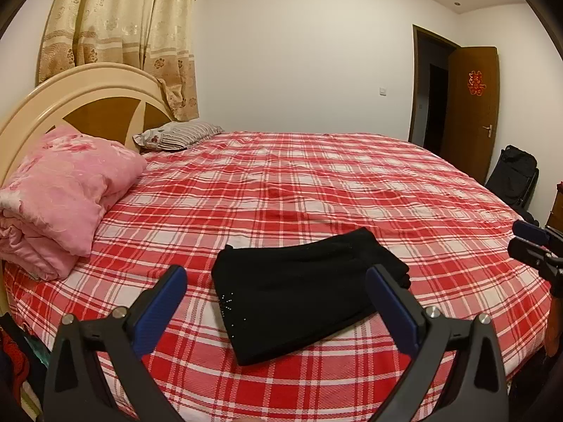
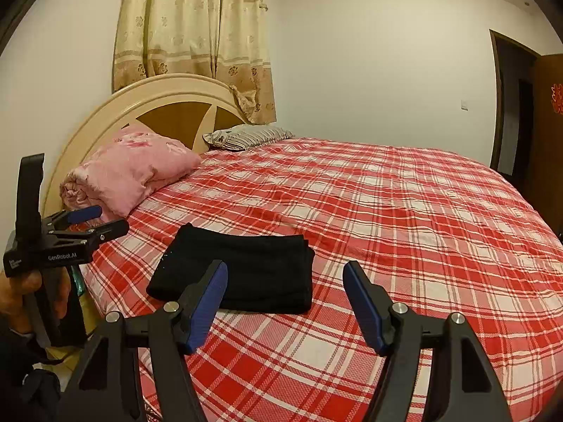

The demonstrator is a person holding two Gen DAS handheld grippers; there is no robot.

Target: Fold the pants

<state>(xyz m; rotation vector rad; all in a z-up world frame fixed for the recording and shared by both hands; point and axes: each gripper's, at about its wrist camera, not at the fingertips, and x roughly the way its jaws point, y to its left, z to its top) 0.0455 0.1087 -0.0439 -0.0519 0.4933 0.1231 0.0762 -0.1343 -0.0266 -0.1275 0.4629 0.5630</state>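
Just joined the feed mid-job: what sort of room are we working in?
Most likely a home bedroom: a large bed with a red plaid sheet, an arched headboard, a striped pillow, and a curtain. The folded black pants lie on the bed.

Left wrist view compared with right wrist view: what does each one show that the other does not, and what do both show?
Only the left wrist view shows the door handle, a black bag on the floor beside the door, and beads on the pants. Only the right wrist view shows the hand gripping the left gripper. Both show the folded black pants lying free on the plaid bed, the pink quilt, and open grippers holding nothing, including the right gripper.
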